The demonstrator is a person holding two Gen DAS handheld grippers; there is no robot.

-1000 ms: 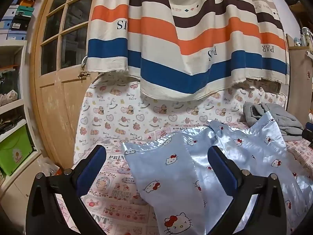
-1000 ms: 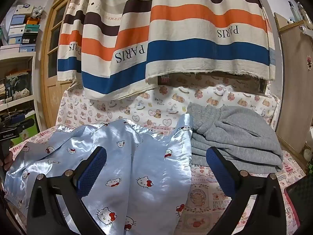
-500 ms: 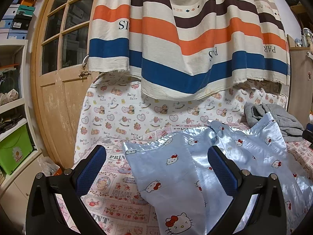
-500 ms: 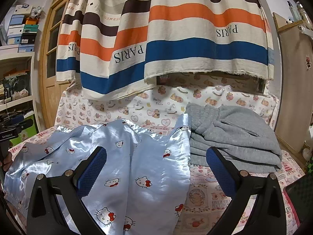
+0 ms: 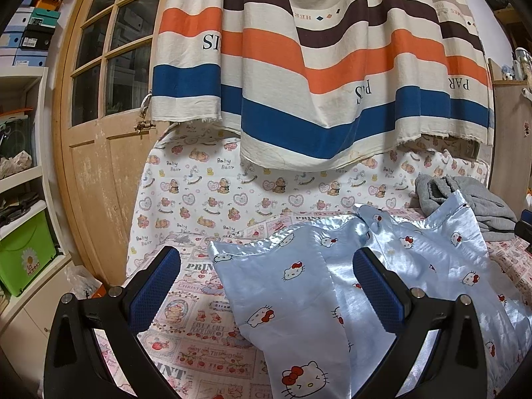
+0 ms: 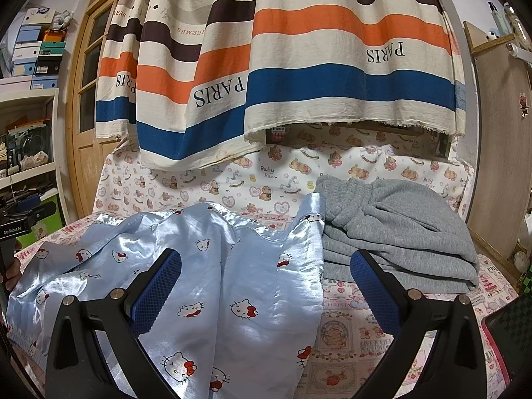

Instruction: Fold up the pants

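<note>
Printed bedsheet [image 5: 186, 349] carrying satin pants [image 6: 232, 282], lying spread, unfolded, beside grey pile [image 6: 399, 232]. Left tongs [image 5: 266, 286], right tongs [image 6: 266, 282] hovering spread, gripping nothing. Fold likely starting; next calling for pinching leg hems.

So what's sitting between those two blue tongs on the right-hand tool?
In the right wrist view, the right tongs stand open, and only the light blue satin pants lie between them, spread on the printed sheet. The folded grey sweatpants sit further back.
</note>
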